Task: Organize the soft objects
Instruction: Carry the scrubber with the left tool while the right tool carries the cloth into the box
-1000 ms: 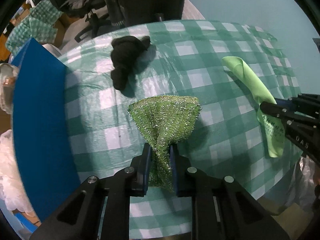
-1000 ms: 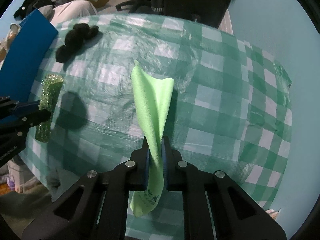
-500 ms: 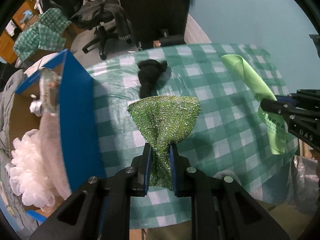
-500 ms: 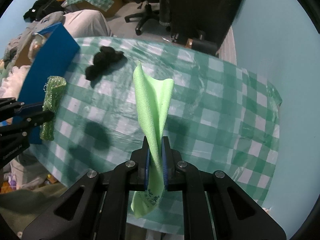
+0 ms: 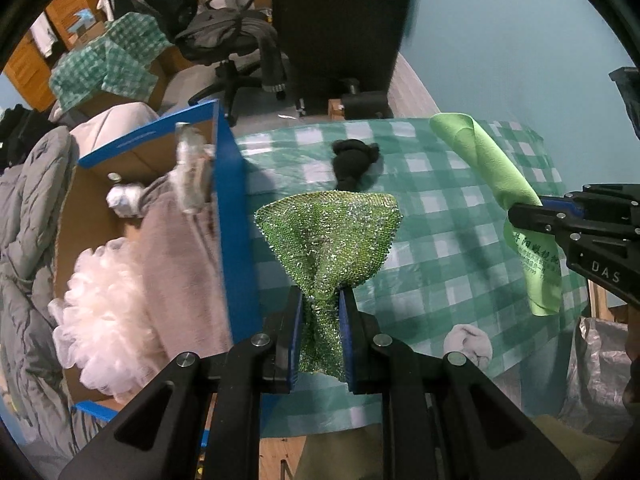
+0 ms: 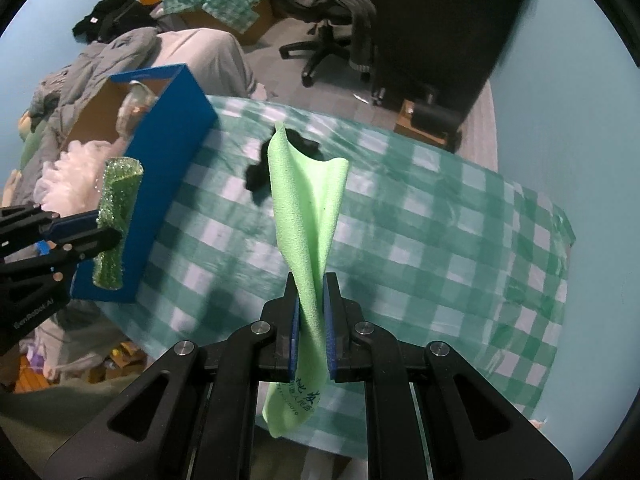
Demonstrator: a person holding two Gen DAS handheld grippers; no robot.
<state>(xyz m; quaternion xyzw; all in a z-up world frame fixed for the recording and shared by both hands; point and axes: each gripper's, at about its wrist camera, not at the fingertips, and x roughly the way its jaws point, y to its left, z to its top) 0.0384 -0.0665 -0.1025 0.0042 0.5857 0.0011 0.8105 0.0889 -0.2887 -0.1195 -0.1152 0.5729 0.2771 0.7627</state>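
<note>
Both tongs are clamped on cloth, well above the checked table (image 6: 440,240). My left gripper (image 5: 320,312) pinches a sparkly green scouring cloth (image 5: 328,236), which fans out toward 12 o'clock. My right gripper (image 6: 311,304) pinches a light green microfibre cloth (image 6: 308,208), long axis from 12 to 6. At 9 o'clock I see a blue box (image 5: 230,216) holding a white bath pouf (image 5: 100,312) and pinkish fabric (image 5: 180,272). At 12, a black sock (image 5: 354,160) lies on the table.
</note>
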